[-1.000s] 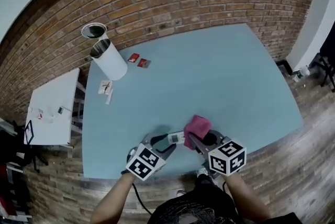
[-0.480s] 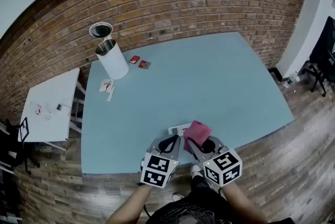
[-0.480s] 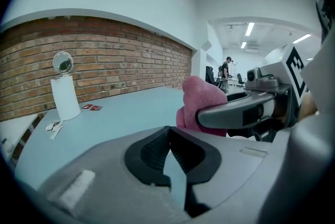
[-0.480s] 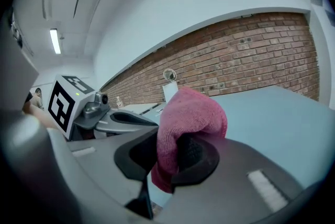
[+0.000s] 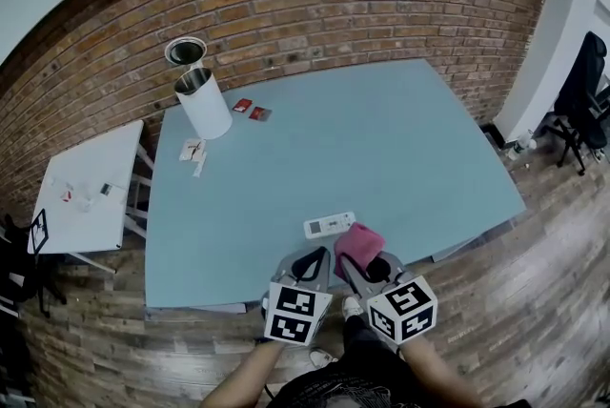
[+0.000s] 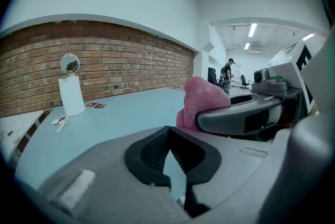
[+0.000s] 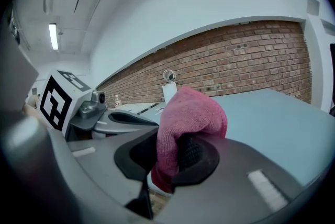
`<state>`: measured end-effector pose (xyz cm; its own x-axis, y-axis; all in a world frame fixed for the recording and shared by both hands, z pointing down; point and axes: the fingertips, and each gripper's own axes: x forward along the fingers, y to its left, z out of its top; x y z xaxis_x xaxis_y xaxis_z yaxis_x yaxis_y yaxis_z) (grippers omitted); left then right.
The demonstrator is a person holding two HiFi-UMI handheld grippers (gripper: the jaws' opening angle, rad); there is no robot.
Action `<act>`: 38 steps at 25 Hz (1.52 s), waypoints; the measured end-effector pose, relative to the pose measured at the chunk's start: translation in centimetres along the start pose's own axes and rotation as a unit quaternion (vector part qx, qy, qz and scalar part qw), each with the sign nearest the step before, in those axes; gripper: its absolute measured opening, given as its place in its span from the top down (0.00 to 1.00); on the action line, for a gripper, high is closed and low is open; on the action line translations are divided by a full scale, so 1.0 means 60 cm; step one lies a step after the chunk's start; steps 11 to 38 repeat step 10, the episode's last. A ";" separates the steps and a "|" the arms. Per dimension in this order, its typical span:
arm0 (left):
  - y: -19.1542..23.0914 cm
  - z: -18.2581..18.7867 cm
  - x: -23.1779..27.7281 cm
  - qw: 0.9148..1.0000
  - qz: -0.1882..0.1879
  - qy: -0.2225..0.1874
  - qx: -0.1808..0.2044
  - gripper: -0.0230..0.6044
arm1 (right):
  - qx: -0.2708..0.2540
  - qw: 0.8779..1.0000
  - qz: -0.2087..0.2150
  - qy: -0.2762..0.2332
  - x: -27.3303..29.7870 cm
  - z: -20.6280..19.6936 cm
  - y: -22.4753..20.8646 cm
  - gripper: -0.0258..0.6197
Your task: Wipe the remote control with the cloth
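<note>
The white remote control [image 5: 329, 225] lies flat on the blue table [image 5: 362, 139], near its front edge, with nothing touching it. My left gripper [image 5: 307, 256] hovers just short of it, toward me, jaws shut and empty; the left gripper view shows its pads [image 6: 157, 147] pressed together. My right gripper [image 5: 365, 261] is beside it on the right, shut on the pink cloth [image 5: 359, 245]. The cloth [image 7: 191, 115] bulges up out of the right gripper [image 7: 167, 154]. It hangs in the air just right of the remote, apart from it.
A white cylinder [image 5: 203, 102] stands at the table's far left corner. Red packets [image 5: 251, 109] and white packets [image 5: 193, 153] lie near it. A white side table [image 5: 86, 187] is on the left, a brick wall behind, and a dark chair [image 5: 579, 101] at far right.
The left gripper has let go of the remote, shut empty and drawn back toward me. The remote now lies alone on the table. The right gripper drew back with the cloth.
</note>
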<state>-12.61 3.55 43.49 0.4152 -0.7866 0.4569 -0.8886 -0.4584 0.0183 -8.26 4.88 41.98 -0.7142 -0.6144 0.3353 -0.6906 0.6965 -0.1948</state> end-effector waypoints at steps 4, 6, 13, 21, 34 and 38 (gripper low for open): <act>-0.008 -0.002 -0.006 1.000 -0.002 -0.002 0.003 0.97 | -0.004 1.000 0.000 0.000 -0.004 -0.003 0.007 0.87; -0.009 -0.003 -0.008 1.000 -0.003 -0.003 0.004 0.97 | -0.005 1.000 -0.001 0.001 -0.004 -0.003 0.009 0.87; -0.010 -0.001 -0.014 1.000 -0.004 -0.004 0.005 0.97 | -0.007 1.000 -0.002 0.001 -0.006 0.000 0.010 0.87; -0.010 -0.001 -0.014 1.000 -0.004 -0.004 0.005 0.97 | -0.007 1.000 -0.002 0.001 -0.006 0.000 0.010 0.87; -0.010 -0.001 -0.014 1.000 -0.004 -0.004 0.005 0.97 | -0.007 1.000 -0.002 0.001 -0.006 0.000 0.010 0.87; -0.010 -0.001 -0.014 1.000 -0.004 -0.004 0.005 0.97 | -0.007 1.000 -0.002 0.001 -0.006 0.000 0.010 0.87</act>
